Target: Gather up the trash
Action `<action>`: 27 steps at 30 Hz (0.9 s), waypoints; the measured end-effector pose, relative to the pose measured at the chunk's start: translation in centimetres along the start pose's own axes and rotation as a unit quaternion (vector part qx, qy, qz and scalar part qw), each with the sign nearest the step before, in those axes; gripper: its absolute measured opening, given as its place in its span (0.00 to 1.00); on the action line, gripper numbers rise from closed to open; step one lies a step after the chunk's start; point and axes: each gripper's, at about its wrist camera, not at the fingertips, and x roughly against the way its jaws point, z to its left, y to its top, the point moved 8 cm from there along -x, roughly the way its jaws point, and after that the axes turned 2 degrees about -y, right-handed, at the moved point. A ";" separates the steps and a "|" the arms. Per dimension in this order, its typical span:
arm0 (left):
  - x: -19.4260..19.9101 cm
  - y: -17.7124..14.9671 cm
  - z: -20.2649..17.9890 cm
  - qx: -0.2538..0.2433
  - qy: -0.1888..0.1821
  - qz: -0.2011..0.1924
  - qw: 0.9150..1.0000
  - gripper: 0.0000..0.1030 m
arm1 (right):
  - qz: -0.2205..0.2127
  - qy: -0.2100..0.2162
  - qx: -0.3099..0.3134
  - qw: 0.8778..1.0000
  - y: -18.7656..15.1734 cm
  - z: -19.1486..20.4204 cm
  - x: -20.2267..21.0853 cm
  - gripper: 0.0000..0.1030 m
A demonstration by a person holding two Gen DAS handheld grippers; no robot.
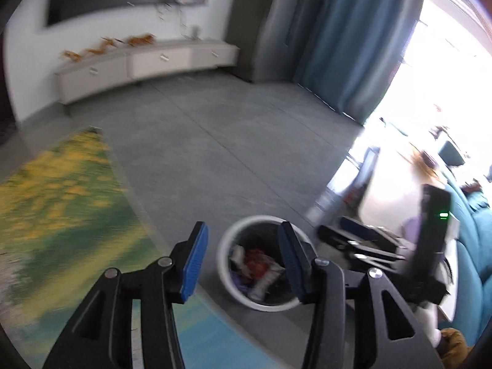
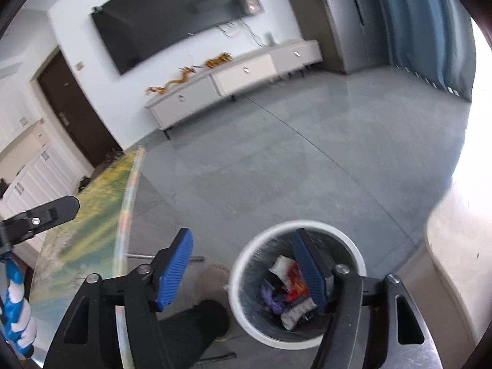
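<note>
A round white-rimmed trash bin (image 1: pixel 226 247) stands on the grey floor and holds several crumpled wrappers (image 1: pixel 258 266), red, white and purple. My left gripper (image 1: pixel 243 259) is open and empty, above the table edge, just left of the bin. In the right wrist view the bin (image 2: pixel 246 264) sits below my right gripper (image 2: pixel 246 272), which is open and empty, its right finger over the bin's mouth. The wrappers (image 2: pixel 292 289) show inside. The right gripper's body (image 1: pixel 430 240) shows at the right of the left wrist view; the left gripper's finger (image 2: pixel 58 207) shows at the far left.
A glass table with a yellow-green printed top (image 1: pixel 61 203) (image 2: pixel 89 215) lies left of the bin. A white TV cabinet (image 2: pixel 233 80) stands at the far wall under a wall TV (image 2: pixel 172 21). Blue curtains (image 1: pixel 353 37) and a teal sofa (image 1: pixel 473 246) are at the right.
</note>
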 end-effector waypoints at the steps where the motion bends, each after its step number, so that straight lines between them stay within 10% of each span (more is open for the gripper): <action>1: 1.6 0.2 1.2 0.007 0.015 -0.016 1.000 0.47 | -0.006 0.005 0.010 1.000 0.4 1.4 0.5 0.68; 9: 13.2 -0.2 10.1 0.026 0.179 -0.118 0.976 0.55 | -0.047 0.055 0.101 0.992 2.6 14.2 3.0 0.89; 27: 29.6 -7.1 22.6 0.132 0.363 -0.199 0.901 0.65 | -0.089 0.088 0.240 0.963 0.8 34.1 3.9 1.00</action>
